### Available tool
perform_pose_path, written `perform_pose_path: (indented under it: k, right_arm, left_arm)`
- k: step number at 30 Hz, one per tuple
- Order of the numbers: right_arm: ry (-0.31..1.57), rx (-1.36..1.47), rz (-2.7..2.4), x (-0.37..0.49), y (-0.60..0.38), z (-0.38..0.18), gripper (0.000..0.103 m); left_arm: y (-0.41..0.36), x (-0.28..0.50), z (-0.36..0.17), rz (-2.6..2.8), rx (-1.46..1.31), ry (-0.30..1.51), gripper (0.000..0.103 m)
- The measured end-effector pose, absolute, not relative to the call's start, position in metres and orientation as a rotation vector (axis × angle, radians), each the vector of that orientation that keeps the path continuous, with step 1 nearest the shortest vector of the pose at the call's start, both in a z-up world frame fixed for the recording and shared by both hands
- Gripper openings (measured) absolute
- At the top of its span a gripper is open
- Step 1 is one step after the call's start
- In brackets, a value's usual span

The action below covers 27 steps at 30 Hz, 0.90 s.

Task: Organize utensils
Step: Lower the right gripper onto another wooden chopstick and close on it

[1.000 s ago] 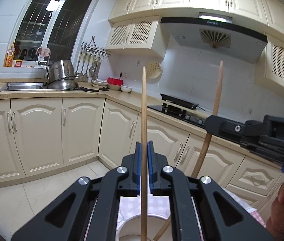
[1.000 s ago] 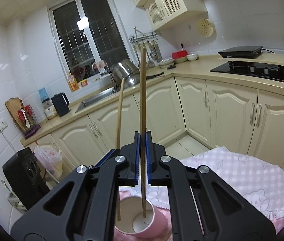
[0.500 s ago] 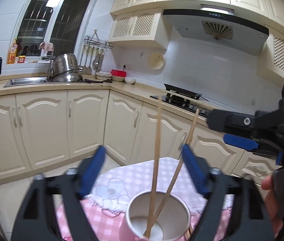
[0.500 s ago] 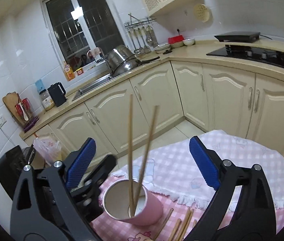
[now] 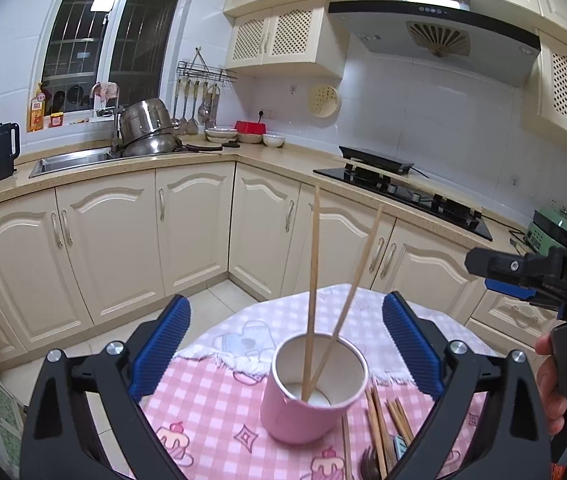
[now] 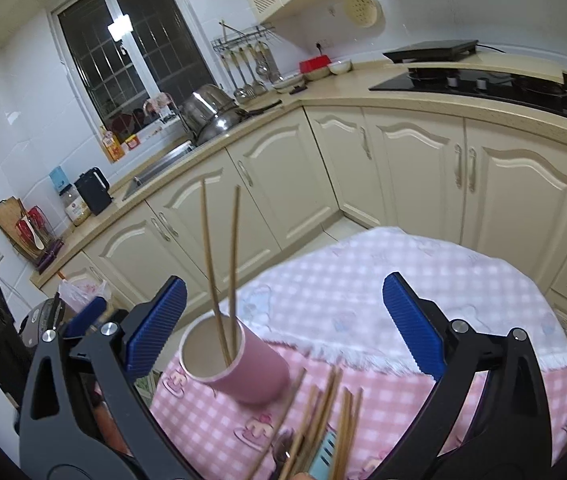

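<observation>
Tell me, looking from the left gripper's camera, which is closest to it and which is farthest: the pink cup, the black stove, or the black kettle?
1. Pink cup: on the table, between the open left gripper's fingers.
2. Black stove: counter, right.
3. Black kettle: far left, beside the sink.

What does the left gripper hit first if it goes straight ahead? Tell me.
Probably the two chopsticks standing in the pink cup, or the cup's rim. They sit centred between the left gripper's open fingers, just ahead. Depth is hard to judge through the fisheye.
</observation>
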State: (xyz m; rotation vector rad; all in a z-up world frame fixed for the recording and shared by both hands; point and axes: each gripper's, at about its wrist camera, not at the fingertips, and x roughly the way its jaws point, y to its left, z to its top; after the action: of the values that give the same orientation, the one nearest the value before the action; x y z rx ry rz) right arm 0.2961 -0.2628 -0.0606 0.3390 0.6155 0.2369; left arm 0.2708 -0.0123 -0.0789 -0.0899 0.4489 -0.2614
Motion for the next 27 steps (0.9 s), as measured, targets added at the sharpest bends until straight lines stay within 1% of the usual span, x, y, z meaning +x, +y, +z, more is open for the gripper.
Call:
perform_pose_path:
  k: [7, 14, 21, 25, 26, 27]
  right_arm:
    - [0.714, 0.311, 0.207, 0.276, -0.276, -0.071, 0.097]
    - [0.808, 0.29, 0.174, 0.256, -0.289, -0.092, 0.097]
    - [0.985, 0.213, 0.162, 0.247, -0.287, -0.142, 0.096]
    - [1.05, 0.19, 0.174, 0.245, -0.28, -0.166, 0.096]
    - [1.064, 0.191, 0.18, 0.245, -0.279, -0.171, 0.094]
    - [1.072, 0.194, 0.184, 0.245, -0.278, -0.172, 0.088]
  left_arm:
    - [-0.015, 0.257, -0.075, -0.264, -0.071, 0.514, 0.095]
    - [-0.017, 0.245, -0.086, -0.269, -0.048, 0.583, 0.095]
    - [-0.026, 0.237, -0.106, -0.286, 0.0, 0.657, 0.095]
    - [-0.027, 0.238, -0.119, -0.288, 0.005, 0.706, 0.095]
    - [-0.028, 0.238, -0.123, -0.285, 0.012, 0.72, 0.095]
    - [-0.029, 0.238, -0.126, -0.284, 0.018, 0.73, 0.095]
